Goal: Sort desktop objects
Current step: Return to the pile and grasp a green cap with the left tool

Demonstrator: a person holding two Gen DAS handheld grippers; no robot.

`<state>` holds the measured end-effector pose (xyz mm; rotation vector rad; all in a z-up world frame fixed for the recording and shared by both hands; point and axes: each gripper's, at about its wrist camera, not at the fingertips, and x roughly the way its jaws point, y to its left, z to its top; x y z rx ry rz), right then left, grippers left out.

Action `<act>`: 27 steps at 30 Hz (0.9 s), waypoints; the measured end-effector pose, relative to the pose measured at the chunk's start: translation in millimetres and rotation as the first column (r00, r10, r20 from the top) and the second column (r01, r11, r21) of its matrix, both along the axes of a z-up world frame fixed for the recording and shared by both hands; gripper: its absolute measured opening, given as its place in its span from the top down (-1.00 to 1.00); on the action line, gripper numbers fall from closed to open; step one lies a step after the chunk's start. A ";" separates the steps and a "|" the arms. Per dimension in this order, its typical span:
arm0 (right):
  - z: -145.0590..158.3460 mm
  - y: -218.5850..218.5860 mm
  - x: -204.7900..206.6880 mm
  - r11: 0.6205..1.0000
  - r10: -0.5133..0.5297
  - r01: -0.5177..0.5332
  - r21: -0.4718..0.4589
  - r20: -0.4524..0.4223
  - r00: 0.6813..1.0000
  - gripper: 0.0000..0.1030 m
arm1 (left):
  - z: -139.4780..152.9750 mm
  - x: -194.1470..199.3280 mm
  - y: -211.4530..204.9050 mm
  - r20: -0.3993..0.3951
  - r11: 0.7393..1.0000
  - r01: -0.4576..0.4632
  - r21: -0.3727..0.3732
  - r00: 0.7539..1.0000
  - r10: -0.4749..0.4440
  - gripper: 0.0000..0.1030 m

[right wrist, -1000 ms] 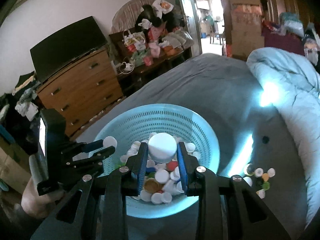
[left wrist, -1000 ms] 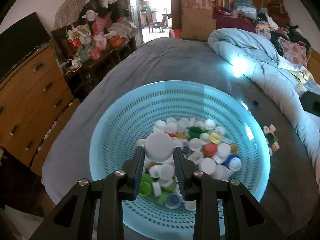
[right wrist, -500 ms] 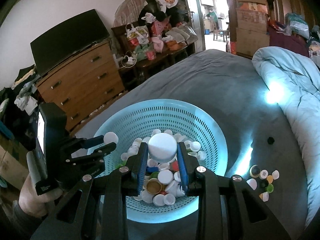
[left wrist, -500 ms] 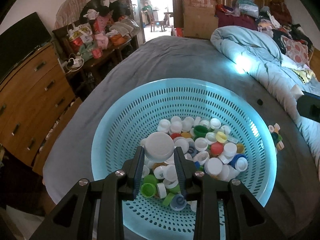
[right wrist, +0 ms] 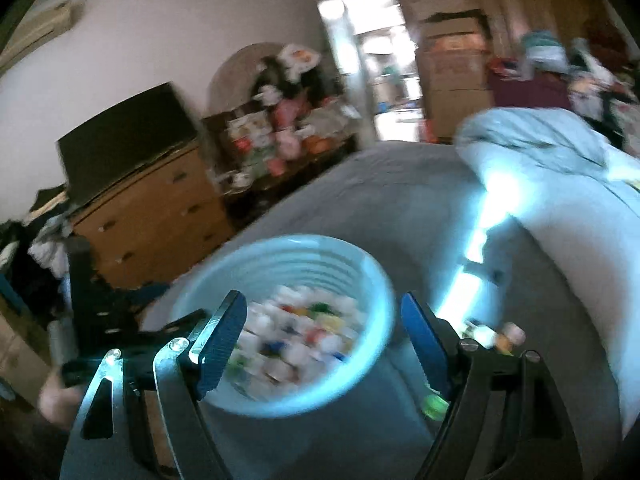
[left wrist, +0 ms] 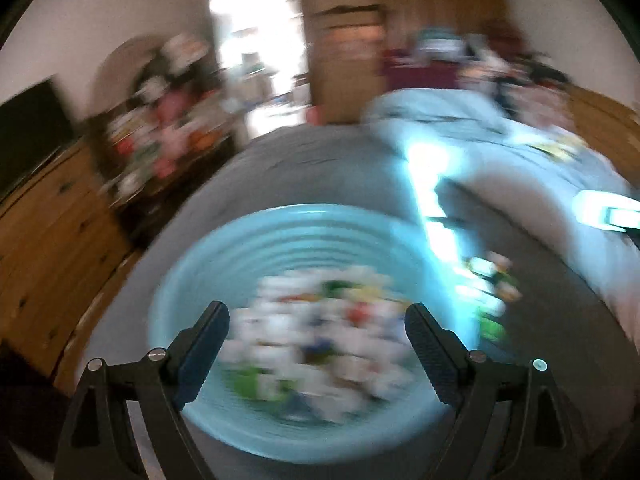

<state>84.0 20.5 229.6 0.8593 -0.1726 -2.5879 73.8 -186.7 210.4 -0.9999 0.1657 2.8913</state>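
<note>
Above blue basket (left wrist: 192, 280) of caps (left wrist: 320, 332): both jaws wide apart, empty; writing unreadable, blurred.

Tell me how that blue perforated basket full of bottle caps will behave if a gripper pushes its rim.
The basket probably slides rather than tips: it looks broad and low on the grey bedcover. It likely feels light, being thin plastic. The loose caps inside would probably shift and rattle, though blur hides detail.

The right gripper (right wrist: 322, 334) hangs above the blue basket (right wrist: 372, 280), jaws spread wide with nothing between them. Blurred bottle caps (right wrist: 300, 336) fill the basket on the grey bedcover (right wrist: 380, 200); a few loose caps (right wrist: 490, 336) lie just right of it.
</note>
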 end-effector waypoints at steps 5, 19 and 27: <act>-93.6 85.2 38.4 0.983 -0.182 0.182 0.019 0.209 0.961 -0.46 | -39.6 35.0 92.2 0.029 0.959 0.266 0.094 0.963 -0.270 -0.80; -183.8 190.7 91.5 0.942 -0.298 0.335 -0.027 0.395 0.869 -0.46 | -170.4 -71.4 171.0 0.236 0.968 0.164 0.192 0.949 -0.208 -0.52; -188.4 198.3 92.3 0.943 -0.280 0.327 -0.059 0.388 0.878 -0.46 | -194.7 -96.4 184.7 0.257 0.983 0.141 0.114 0.952 -0.167 -0.42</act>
